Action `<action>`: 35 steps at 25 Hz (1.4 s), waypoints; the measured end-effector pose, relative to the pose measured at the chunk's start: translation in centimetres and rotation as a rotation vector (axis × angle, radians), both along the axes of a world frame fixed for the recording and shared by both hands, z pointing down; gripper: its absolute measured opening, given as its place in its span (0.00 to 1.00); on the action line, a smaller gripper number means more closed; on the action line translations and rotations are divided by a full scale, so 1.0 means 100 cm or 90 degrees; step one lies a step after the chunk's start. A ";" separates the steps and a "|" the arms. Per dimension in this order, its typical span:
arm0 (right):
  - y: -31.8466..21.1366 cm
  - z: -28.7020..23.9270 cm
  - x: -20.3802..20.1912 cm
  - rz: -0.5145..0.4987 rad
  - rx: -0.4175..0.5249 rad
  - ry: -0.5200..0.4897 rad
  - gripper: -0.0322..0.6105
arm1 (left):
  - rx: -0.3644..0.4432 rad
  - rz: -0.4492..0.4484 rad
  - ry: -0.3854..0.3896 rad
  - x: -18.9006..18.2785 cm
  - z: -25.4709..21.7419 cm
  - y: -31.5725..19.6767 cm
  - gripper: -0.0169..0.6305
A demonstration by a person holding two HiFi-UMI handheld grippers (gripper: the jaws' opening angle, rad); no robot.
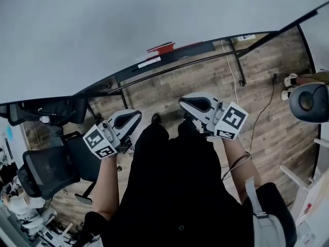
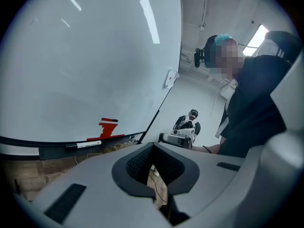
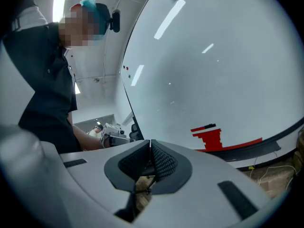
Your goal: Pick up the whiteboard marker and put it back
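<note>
**Whiteboard marker [image 2: 83,145] at rest on the whiteboard tray [image 2: 47,152]**

Left gripper [image 2: 153,144] and right gripper [image 3: 150,141] – jaws closed tip to tip, nothing between them. The marker lies flat, ahead and left of the left gripper, well apart from both.

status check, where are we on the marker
Left tongs shut, empty. Right tongs shut, empty. Whiteboard marker lying on the tray under the board, untouched. Nothing blocking it.
</note>
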State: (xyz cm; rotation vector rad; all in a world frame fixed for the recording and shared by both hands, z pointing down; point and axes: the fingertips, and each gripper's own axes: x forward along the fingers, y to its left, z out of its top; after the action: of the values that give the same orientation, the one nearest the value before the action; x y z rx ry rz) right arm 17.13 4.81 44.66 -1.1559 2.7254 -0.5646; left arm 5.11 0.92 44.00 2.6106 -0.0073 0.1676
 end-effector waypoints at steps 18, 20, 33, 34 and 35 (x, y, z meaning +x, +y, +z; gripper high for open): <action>-0.134 0.000 -0.058 -0.045 0.004 0.327 0.09 | 0.045 -0.008 0.071 -0.006 -0.003 -0.115 0.05; -0.145 0.010 -0.062 -0.049 -0.004 0.378 0.09 | 0.068 -0.027 0.024 -0.007 0.011 -0.121 0.05; -0.180 0.068 -0.081 -0.085 -0.005 0.638 0.09 | 0.079 -0.117 -0.012 -0.033 0.033 -0.140 0.05; -0.182 0.071 -0.080 -0.082 -0.006 0.647 0.09 | 0.079 -0.118 -0.014 -0.036 0.033 -0.140 0.05; -0.184 0.075 -0.080 -0.082 -0.008 0.658 0.09 | 0.079 -0.119 -0.015 -0.038 0.033 -0.139 0.05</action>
State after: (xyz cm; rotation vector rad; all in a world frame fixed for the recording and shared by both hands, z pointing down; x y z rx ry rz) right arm 9.11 -13.56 52.15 -1.6041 3.6335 0.0758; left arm 1.29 -12.98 47.33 2.7123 -0.2767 0.1358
